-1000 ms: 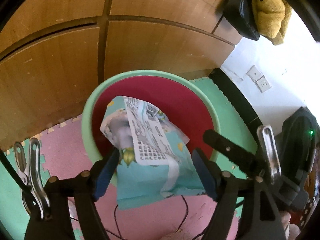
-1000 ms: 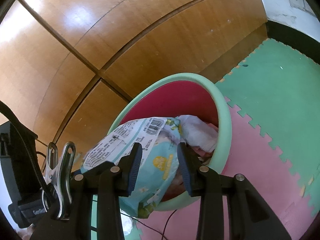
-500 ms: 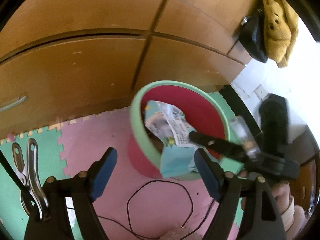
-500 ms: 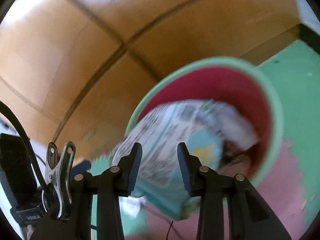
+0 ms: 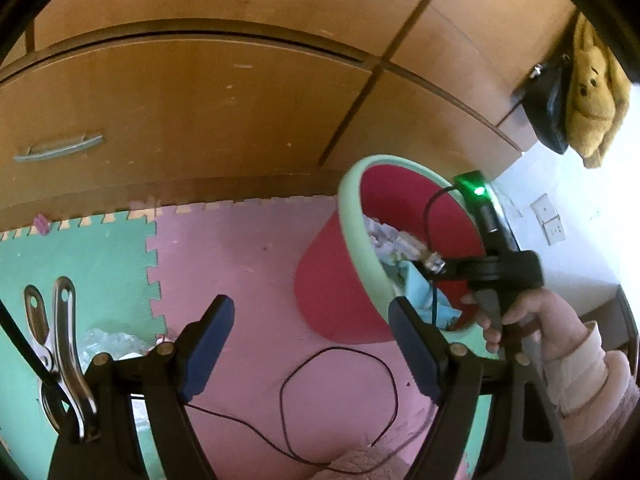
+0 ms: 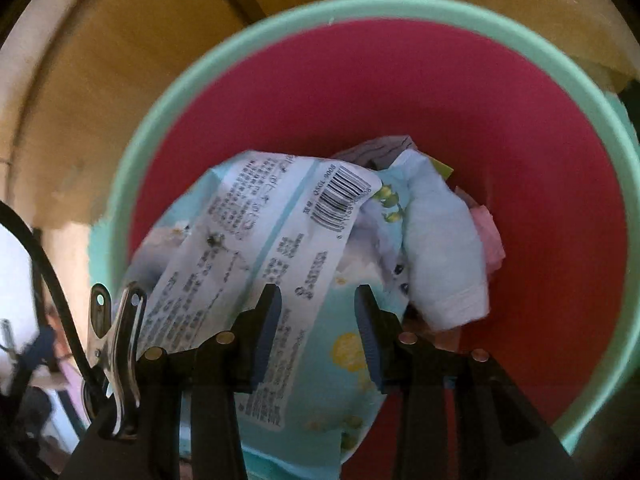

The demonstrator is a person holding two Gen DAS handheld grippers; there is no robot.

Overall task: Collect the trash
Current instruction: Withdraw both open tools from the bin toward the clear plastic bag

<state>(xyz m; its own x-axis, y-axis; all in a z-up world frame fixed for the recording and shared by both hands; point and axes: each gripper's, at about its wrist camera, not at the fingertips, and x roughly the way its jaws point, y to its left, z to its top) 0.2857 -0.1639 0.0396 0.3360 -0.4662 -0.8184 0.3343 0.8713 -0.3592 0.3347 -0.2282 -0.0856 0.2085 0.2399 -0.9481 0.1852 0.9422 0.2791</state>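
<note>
A red bin with a mint-green rim [image 5: 352, 232] stands on the foam mat by the wooden cabinet. My right gripper [image 6: 317, 294] points down into the bin [image 6: 360, 4], shut on a light-blue printed wrapper bag [image 6: 256, 232] whose barcode end lies inside the bin. In the left wrist view a hand [image 5: 532, 312] holds that gripper [image 5: 432, 266] over the bin, with the bag [image 5: 416, 284] below the rim. My left gripper [image 5: 310, 308] is open over the pink mat left of the bin, with nothing between its fingers.
White crumpled paper [image 6: 444, 248] and a pink scrap [image 6: 490, 236] lie in the bin. Crumpled clear plastic [image 5: 108, 344] sits on the green mat at lower left. A thin black cable [image 5: 340, 400] loops over the pink mat. Cabinet drawers [image 5: 60, 148] stand behind.
My left gripper drew back and to the left from the bin, no longer around the bag. My right gripper tipped downward and carried the bag inside the rim.
</note>
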